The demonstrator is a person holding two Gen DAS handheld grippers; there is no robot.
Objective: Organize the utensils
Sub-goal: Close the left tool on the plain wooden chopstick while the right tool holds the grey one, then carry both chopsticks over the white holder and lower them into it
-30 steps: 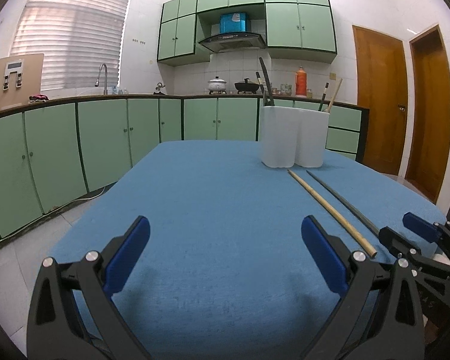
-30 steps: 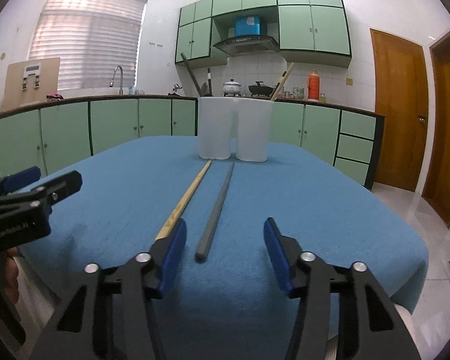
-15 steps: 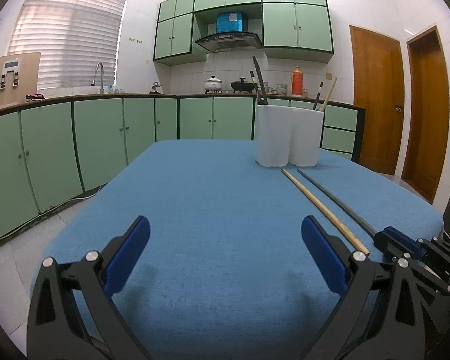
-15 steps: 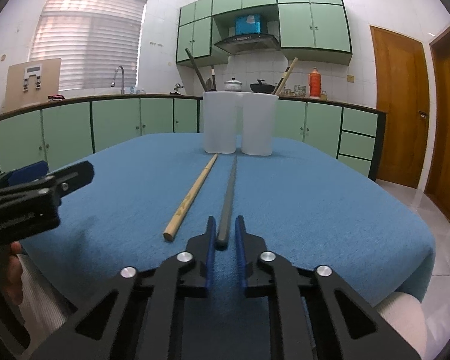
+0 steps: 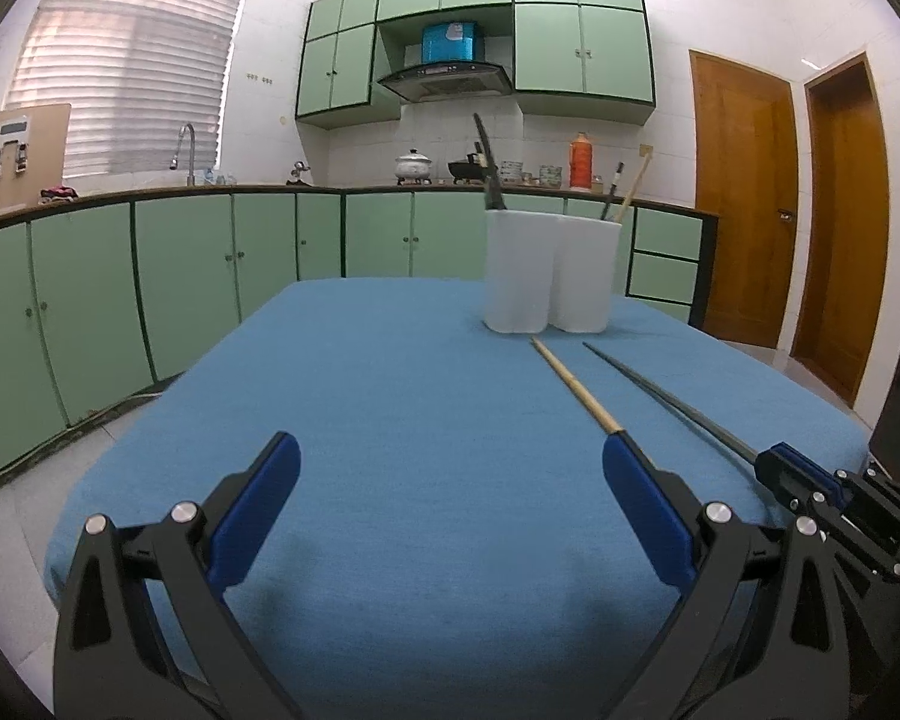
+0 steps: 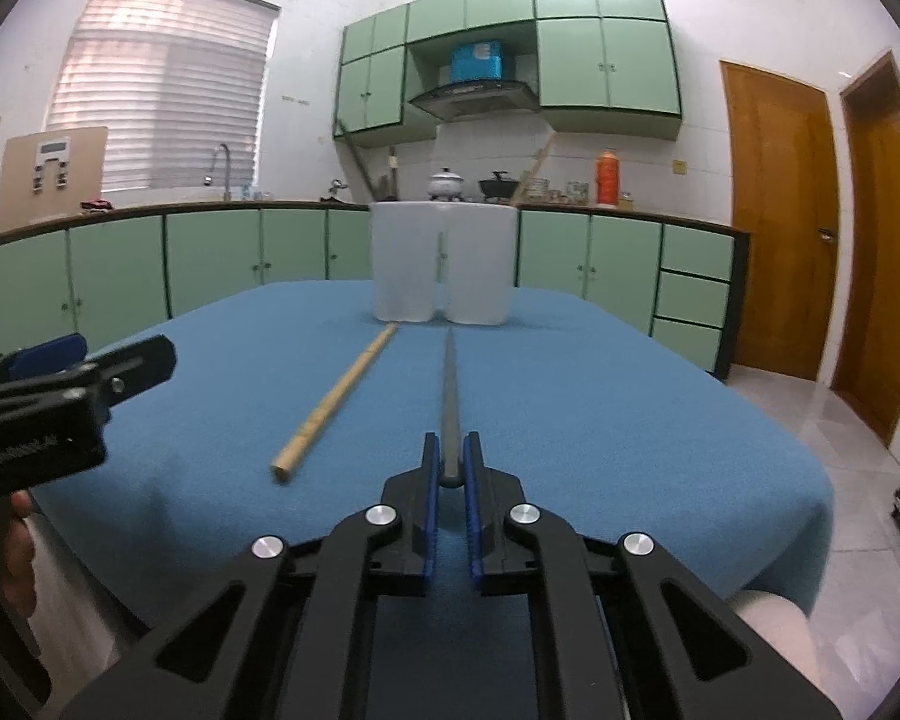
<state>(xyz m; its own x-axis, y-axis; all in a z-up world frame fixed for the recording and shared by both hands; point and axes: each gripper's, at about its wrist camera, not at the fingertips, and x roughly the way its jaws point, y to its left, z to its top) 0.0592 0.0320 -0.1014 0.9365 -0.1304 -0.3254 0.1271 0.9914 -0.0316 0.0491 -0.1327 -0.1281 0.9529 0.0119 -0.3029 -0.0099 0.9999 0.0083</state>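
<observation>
Left gripper (image 5: pixel 450 498), in its own wrist view, is hanging wide open over the blue table (image 5: pixel 390 420) with nothing between its jaws; the wooden chopstick (image 5: pixel 576 387) is lying just off its right finger, running away toward the white utensil holder (image 5: pixel 549 270). Over in the right wrist view, the right gripper (image 6: pixel 450 468) is clamping the near end of the grey chopstick (image 6: pixel 449 396), whose long axis is pointing straight ahead at the holder (image 6: pixel 444 264), so this hand is likely carrying it there.
</observation>
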